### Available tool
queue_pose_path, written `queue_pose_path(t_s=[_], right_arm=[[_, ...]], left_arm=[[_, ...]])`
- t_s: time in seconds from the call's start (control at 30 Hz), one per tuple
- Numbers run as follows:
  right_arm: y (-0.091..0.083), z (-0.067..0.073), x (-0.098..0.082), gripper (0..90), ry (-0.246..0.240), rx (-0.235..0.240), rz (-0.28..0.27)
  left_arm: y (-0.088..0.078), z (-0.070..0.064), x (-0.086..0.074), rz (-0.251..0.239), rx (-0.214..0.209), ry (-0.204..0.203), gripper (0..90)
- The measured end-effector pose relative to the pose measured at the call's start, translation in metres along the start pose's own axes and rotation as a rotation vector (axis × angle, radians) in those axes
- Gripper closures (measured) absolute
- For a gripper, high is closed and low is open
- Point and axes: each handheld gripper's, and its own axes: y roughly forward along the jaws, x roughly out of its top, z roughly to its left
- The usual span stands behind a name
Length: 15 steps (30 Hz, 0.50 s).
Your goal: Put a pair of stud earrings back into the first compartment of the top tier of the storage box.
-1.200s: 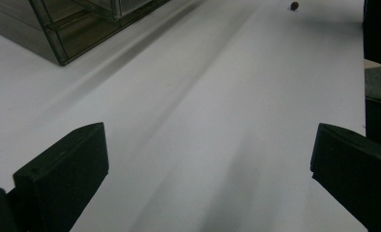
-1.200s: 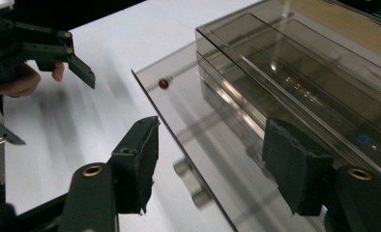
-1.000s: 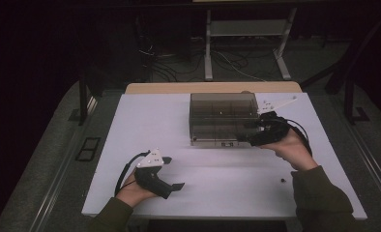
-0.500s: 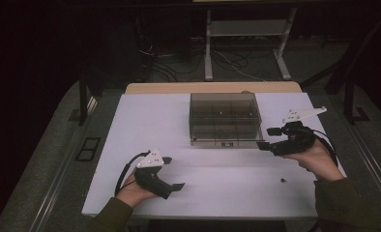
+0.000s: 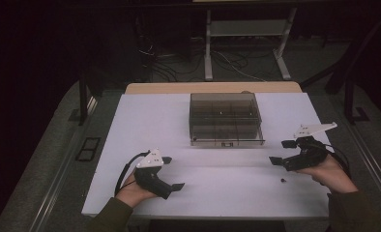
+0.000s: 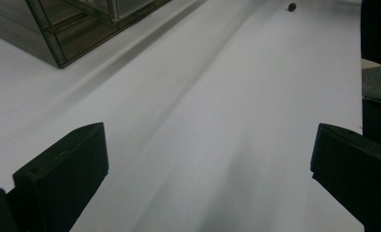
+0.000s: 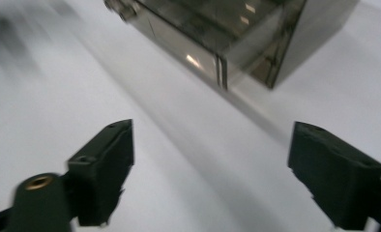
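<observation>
Right hand-held gripper withdrawn from smoky clear compartment box, jaws wide; left hand-held gripper wide, empty.

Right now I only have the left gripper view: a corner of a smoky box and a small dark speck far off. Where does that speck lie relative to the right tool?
Observer: The small dark speck lies on the white table, just on the person's side of the right tool and apart from it.
Operator: Is that tool holding anything?
Observer: No. In the right gripper view its jaws stand wide apart, with bare table between them.
Operator: And the whole box?
Observer: The smoky box sits mid-table toward the far edge and is divided into compartments.
</observation>
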Motion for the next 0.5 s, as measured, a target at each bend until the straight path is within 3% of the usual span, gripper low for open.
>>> queue_pose_path(t_s=[0.2,0.5], right_arm=[[-0.001,-0.001,-0.017,13.6,0.007,-0.021,0.019],[-0.003,0.000,-0.033,13.9,-0.004,-0.017,0.042]], left_arm=[[0.000,0.000,0.000,0.004,0.000,0.004,0.0],[0.000,0.001,0.000,0.007,0.003,0.006,0.0]])
